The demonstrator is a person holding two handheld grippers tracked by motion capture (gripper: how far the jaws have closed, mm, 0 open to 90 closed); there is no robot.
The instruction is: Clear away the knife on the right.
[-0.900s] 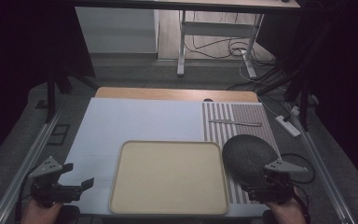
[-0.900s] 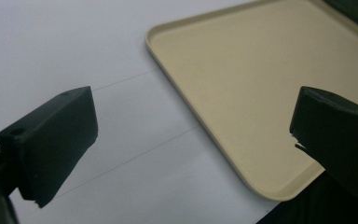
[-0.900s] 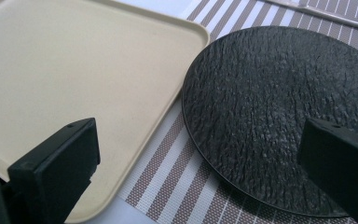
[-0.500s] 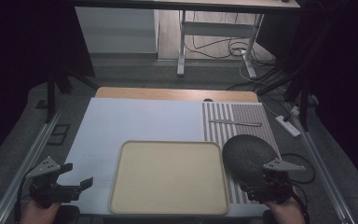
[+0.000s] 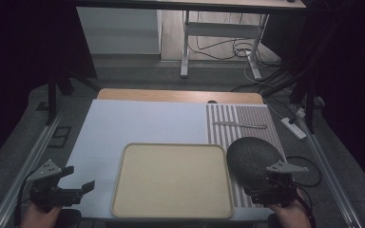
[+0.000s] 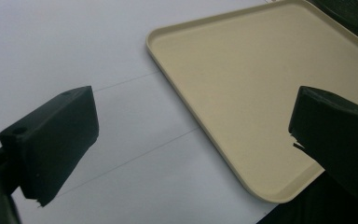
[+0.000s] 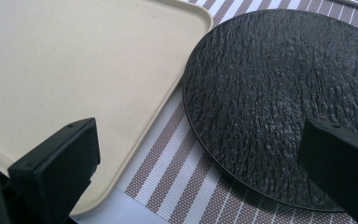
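A beige tray (image 5: 171, 179) lies empty at the table's near edge, on a white mat (image 5: 138, 123). A black textured round plate (image 5: 251, 157) rests just right of it on a striped placemat (image 5: 247, 118). My left gripper (image 5: 86, 188) hovers off the tray's left side, open with nothing between its fingers; its own view has the tray (image 6: 256, 88) ahead to the right. My right gripper (image 5: 255, 191) is over the plate's near edge, open and holding nothing. Its view has the plate (image 7: 279, 98) and the tray's corner (image 7: 74, 70) between the spread jaws.
A slim grey utensil (image 5: 240, 125) lies across the striped placemat behind the plate. A wooden board edge (image 5: 171, 95) runs along the table's far side. Metal rails (image 5: 24, 166) flank the table, and cables (image 5: 309, 171) trail on the floor at the right.
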